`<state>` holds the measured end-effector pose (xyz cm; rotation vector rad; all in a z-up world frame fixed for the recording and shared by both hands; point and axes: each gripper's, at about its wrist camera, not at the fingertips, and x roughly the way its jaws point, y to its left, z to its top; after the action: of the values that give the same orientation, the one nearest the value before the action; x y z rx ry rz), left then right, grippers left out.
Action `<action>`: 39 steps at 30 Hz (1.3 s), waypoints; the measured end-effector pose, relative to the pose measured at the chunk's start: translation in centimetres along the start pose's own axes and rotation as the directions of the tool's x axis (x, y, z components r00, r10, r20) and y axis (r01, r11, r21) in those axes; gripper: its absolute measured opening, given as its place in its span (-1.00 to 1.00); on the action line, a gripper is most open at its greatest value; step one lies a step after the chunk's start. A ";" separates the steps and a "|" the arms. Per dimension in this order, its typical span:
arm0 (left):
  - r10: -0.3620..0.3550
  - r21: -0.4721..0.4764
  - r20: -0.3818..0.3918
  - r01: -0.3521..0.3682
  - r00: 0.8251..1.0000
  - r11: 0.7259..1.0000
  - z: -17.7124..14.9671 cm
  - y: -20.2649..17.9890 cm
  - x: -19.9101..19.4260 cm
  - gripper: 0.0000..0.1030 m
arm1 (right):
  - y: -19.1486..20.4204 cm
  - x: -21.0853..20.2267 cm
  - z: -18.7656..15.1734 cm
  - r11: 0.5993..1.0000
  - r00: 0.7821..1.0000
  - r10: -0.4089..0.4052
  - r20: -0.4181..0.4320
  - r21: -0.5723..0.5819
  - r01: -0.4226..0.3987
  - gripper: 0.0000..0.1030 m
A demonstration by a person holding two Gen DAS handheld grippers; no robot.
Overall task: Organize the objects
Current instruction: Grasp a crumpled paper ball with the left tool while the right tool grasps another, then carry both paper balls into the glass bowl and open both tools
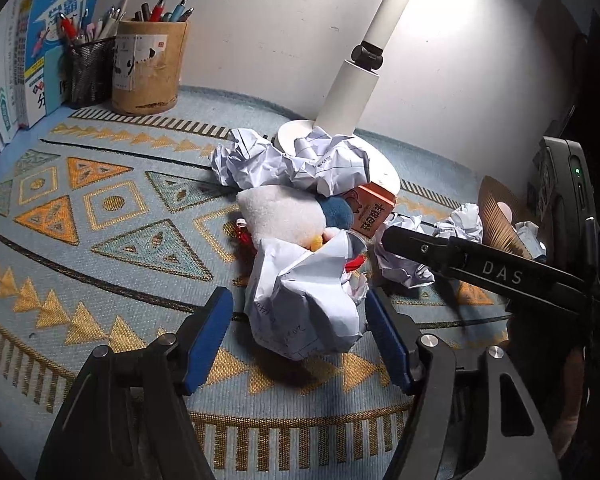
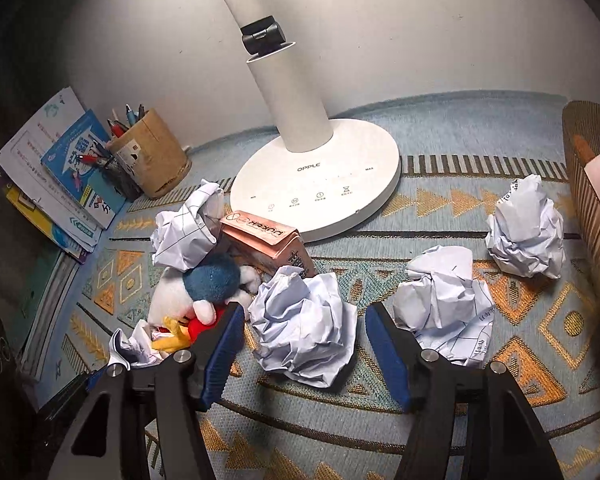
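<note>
On the far left of the tabletop (image 1: 100, 272), books (image 1: 40, 64) lean beside a mesh pen cup (image 1: 90, 68) and a cardboard pen holder (image 1: 150, 68), well clear of the clutter.

The left gripper (image 1: 300, 320) straddles a crumpled paper ball (image 1: 304, 300). The right pad looks to be touching it while the left pad stands off, so it is released, not clamping. This ball leans on the plush toy (image 1: 280, 216); closing now could snag the toy's red and yellow parts and drag it along, or the springy paper could squirt out sideways.

Further right, the right gripper (image 2: 304, 344) is also unclenched around another paper ball (image 2: 304, 320), with gaps on both sides. The card box (image 2: 268, 246) and lamp base (image 2: 320, 184) sit just behind it, and a push forward could shove the ball into them. Two more balls lie to the right, near a ribbed brown bin (image 2: 592, 200).
</note>
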<state>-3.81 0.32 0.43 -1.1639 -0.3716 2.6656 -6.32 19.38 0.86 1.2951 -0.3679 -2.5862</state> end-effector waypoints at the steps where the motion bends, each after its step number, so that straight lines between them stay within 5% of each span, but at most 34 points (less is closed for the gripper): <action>1: -0.002 0.007 0.000 0.002 1.000 1.000 -0.1 -0.1 0.0 0.04 | 0.1 0.4 -0.1 1.000 1.000 -0.003 -0.010 -0.002 0.003 0.19; 5: 0.004 0.032 0.022 -0.005 1.000 0.999 -0.3 -0.5 -0.4 -0.13 | 0.8 0.3 -0.4 0.999 1.000 -0.005 0.003 -0.040 0.006 -0.16; 11: -0.036 0.055 0.072 0.032 0.997 0.998 -1.4 -2.0 -3.1 -0.13 | 0.7 -5.3 -2.2 0.996 0.996 0.068 0.060 -0.053 -0.065 -0.17; 14: -0.081 0.078 0.099 0.074 0.992 0.994 -2.4 -4.1 -4.8 -0.13 | -0.2 -10.0 -4.2 0.995 0.991 0.061 0.119 -0.082 -0.051 -0.16; 18: -0.127 0.122 0.100 0.114 0.987 0.986 -3.8 -7.6 -5.1 -0.13 | -2.6 -13.0 -7.3 0.995 0.994 0.043 0.098 -0.090 -0.034 -0.15; 23: -0.036 0.228 0.117 0.008 0.993 0.974 -5.6 -10.4 -3.6 -0.13 | -5.1 -12.4 -10.1 0.995 0.998 -0.012 0.055 -0.102 0.017 -0.13; 31: -0.082 0.132 0.054 0.074 0.995 0.989 -4.9 -8.3 -2.6 -0.13 | -6.1 -11.6 -11.0 0.993 0.996 -0.058 0.070 -0.099 0.065 0.00; 39: -0.087 0.165 0.054 0.077 0.995 0.983 -5.2 -9.1 -2.6 -0.13 | -6.0 -12.0 -11.2 0.993 0.994 -0.059 0.089 -0.098 0.068 0.16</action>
<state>2.61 8.94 1.61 -0.9992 -0.2015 2.6083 9.22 27.36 1.46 1.1826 -0.2105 -2.6820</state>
